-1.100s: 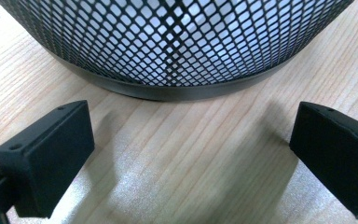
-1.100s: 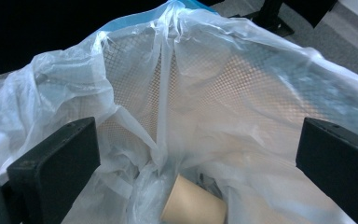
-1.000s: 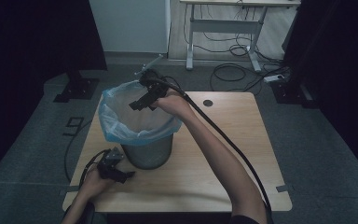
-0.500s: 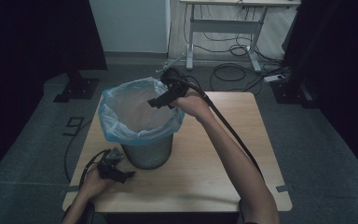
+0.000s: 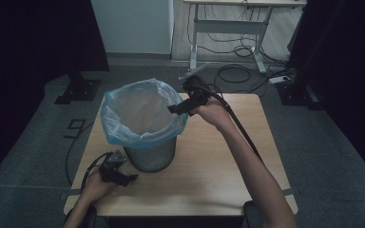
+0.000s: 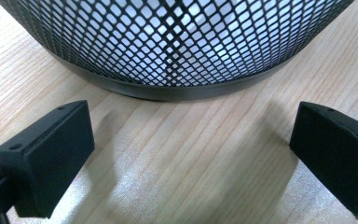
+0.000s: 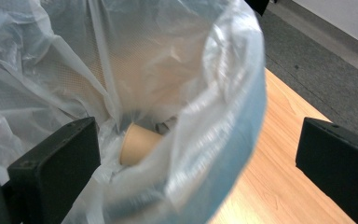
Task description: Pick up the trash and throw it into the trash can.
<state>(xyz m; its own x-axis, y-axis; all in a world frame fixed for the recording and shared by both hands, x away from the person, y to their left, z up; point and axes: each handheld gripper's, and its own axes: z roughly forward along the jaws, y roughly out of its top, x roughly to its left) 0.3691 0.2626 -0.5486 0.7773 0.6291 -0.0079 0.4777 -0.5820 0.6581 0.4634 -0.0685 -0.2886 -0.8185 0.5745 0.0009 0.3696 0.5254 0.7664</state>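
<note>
Since a second ago the right gripper (image 5: pixel 177 109) has pulled back from over the middle of the bin to its far right rim, while the left gripper (image 5: pixel 129 179) has stayed put on the table. The right gripper's jaws stand wide apart with nothing between them; in the right gripper view they straddle the bag's blue-edged lip, and past them a paper cup (image 7: pixel 139 142) lies on its side deep inside the plastic bag (image 7: pixel 177 70). The left gripper's jaws are also spread and empty, resting low on the wooden table (image 6: pixel 182 158) just short of the foot of the mesh waste bin (image 6: pixel 177 46), without touching it.

Outward from there, the person's right arm reaches across the tabletop to the bin, which stands near the table's left front corner, and the left hand (image 5: pixel 95 186) lies by the near edge.

By the look of it the drop is done: the cup is in the bin and the right hand is coming away. The next move likely calls for clearing the bag's loose rim without snagging it. The left gripper is placed to steady the bin should it shift.
</note>
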